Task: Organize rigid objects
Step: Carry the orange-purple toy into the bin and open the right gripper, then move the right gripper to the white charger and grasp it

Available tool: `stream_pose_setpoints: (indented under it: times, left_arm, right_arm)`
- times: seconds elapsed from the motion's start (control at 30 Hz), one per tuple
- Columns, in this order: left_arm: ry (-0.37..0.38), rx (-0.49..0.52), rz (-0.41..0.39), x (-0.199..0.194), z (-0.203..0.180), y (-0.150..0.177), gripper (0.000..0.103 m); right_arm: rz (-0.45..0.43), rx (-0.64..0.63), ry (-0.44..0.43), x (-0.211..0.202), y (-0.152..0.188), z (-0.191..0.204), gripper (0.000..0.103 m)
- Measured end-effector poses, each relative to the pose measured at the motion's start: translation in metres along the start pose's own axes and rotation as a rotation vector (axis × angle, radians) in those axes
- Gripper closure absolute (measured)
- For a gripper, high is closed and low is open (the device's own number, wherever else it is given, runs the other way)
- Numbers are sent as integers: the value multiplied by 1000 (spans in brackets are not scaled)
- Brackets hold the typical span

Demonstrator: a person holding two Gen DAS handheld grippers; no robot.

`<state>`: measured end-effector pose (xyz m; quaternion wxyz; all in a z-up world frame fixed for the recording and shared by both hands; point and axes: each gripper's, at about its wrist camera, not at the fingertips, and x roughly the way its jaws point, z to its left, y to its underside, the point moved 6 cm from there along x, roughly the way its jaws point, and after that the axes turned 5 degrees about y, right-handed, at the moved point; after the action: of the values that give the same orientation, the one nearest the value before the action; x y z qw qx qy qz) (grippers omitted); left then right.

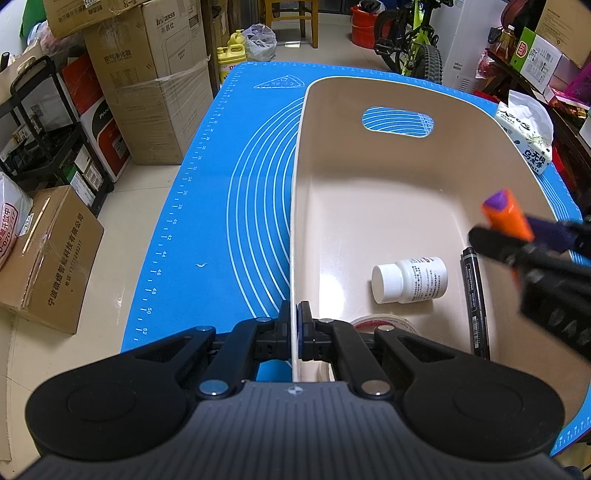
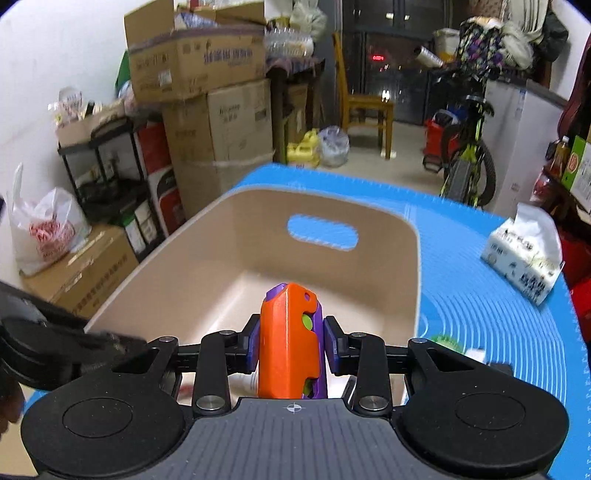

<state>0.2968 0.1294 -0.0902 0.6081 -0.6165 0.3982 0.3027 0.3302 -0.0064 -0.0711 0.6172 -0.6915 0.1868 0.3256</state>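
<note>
My left gripper (image 1: 294,325) was clenched on the near wall of the beige bin (image 1: 388,177), which sat on the blue mat (image 1: 221,184). My right gripper (image 2: 290,345) grasped the orange-and-purple toy (image 2: 288,332) above the bin, where a white bottle (image 1: 410,280) and black marker (image 1: 476,299) lay.

- A blue silicone mat (image 1: 207,206) covers the table.
- Left of the mat, stacked cardboard boxes (image 1: 155,74) and a black shelving rack (image 1: 48,122) stand on pale floor tiles (image 1: 122,206).
- Beyond the mat's far edge: a wooden chair (image 2: 364,105), a green bicycle (image 1: 417,40), a red bucket (image 1: 364,24).
- A white wall (image 2: 48,55) rises behind the boxes.
</note>
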Motion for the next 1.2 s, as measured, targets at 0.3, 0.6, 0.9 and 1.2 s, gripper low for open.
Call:
stream_pose_setpoints:
  times: [0.3, 0.6, 0.9, 1.2]
  left_arm:
    - [-4, 5, 0, 0, -1, 0, 99]
    - [-4, 4, 0, 0, -1, 0, 99]
    - [-4, 4, 0, 0, -1, 0, 99]
    - [-3, 4, -1, 0, -2, 0, 99]
  right_arm:
    - [179, -42, -16, 26, 22, 12, 61]
    - [262, -67, -29, 35, 33, 22, 57]
    - [173, -30, -79, 12, 21, 13, 43]
    - [-44, 66, -3, -38, -13, -43, 36]
